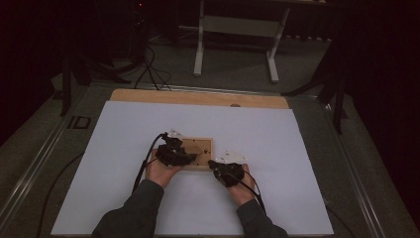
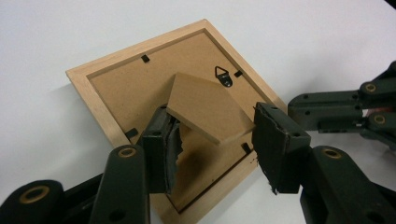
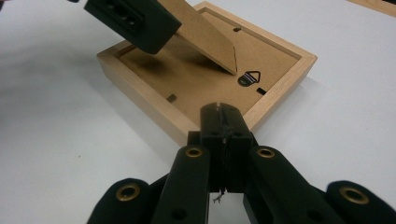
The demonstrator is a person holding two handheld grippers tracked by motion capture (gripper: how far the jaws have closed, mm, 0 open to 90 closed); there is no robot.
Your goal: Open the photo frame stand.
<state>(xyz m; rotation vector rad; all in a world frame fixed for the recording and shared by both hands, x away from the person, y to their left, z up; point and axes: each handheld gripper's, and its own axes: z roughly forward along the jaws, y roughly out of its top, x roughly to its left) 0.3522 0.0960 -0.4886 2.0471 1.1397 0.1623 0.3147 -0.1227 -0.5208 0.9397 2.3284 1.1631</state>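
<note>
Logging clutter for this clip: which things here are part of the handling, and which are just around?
In play:
- wooden picture frame, lying face down
- its easel stand flap, lifted between the left gripper's open jaws
- right gripper, shut at the frame's edge

Just around:
- white board
- wooden tabletop
- white desk legs

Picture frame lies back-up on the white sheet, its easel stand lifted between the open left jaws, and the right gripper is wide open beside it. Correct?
Not quite. The right gripper is shut, its jaws pressed together at the frame's edge, as the right gripper view shows. The rest holds: the picture frame lies back-up on the white sheet, its easel stand lifted between the open jaws of the left gripper.
</note>
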